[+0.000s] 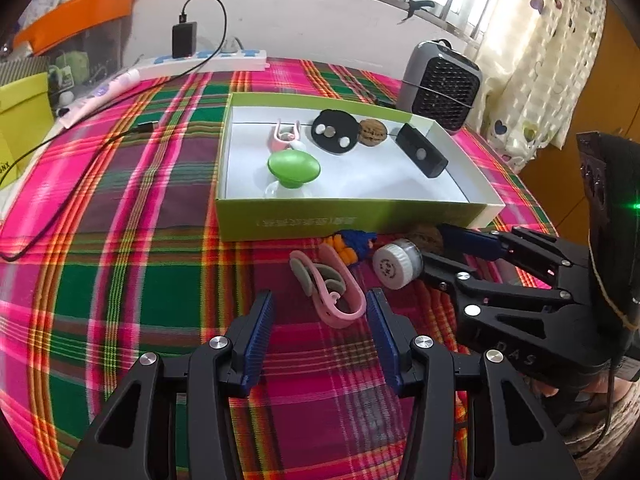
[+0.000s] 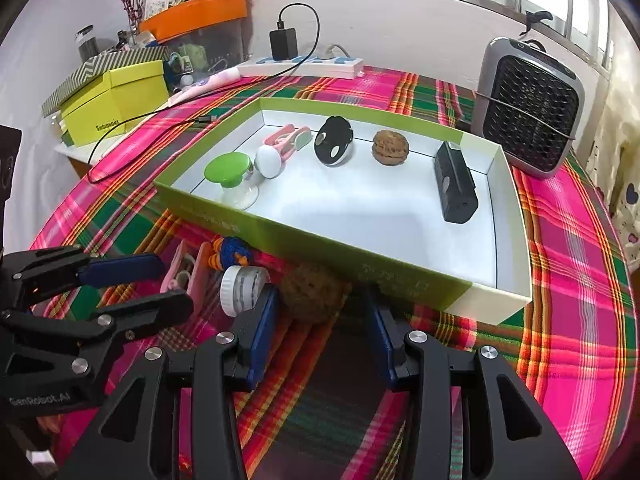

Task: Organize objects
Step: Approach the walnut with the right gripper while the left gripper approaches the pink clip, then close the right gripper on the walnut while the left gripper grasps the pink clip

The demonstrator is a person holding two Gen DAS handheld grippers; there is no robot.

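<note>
Our right gripper (image 2: 320,320), jaws open and empty, faces the walnut (image 2: 312,296) by the box's (image 2: 320,248) near wall; we judge it light, hard, round, best pinched across its middle.

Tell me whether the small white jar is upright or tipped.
Tipped: the white jar lies on its side on the cloth, lid facing sideways.

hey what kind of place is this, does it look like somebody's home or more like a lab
Most likely a home, a lived-in room by a window. A plaid tablecloth covers the table, a flowered curtain hangs at the side, and a small fan heater and a power strip with a charger stand along the wall.
</note>
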